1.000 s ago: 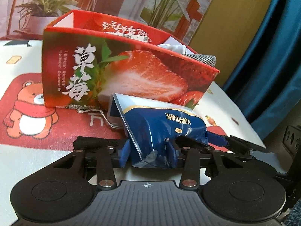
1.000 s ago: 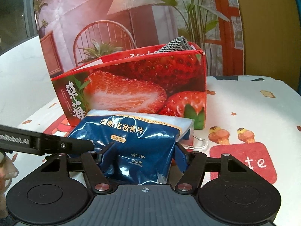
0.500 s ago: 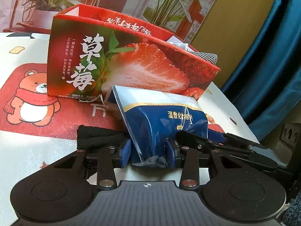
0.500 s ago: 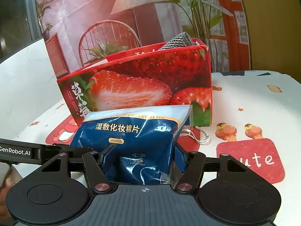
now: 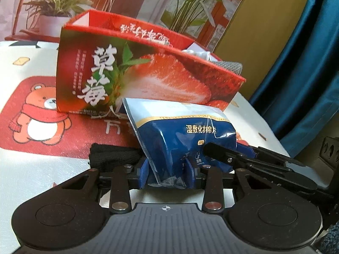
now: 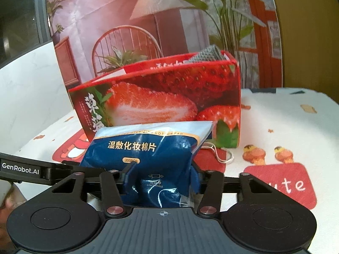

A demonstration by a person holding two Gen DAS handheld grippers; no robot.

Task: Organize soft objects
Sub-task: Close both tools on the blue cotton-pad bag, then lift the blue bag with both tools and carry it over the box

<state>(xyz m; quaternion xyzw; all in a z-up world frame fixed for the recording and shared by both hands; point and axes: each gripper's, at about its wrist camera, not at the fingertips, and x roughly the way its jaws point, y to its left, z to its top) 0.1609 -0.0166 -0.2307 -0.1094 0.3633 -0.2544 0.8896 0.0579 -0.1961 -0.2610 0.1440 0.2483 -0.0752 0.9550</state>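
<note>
**Both grippers pinch the cotton pad pack before the strawberry box**

Cartoon-printed tablecloth (image 5: pixel 31 169) covers the surface, a red bear patch at 9 o'clock in the left wrist view. At 12 o'clock stands the open strawberry box (image 6: pixel 169 103), a grey knitted cloth (image 6: pixel 208 53) poking over its rim. Just before it, the blue cotton pad pack (image 5: pixel 182 139) is tilted up. Left gripper (image 5: pixel 167 174) and right gripper (image 6: pixel 162 182) have just been closing and now both squeeze the pack's lower end. Something black, perhaps a folded sock (image 5: pixel 112 156), lies at 9 o'clock beside the left gripper.
</note>
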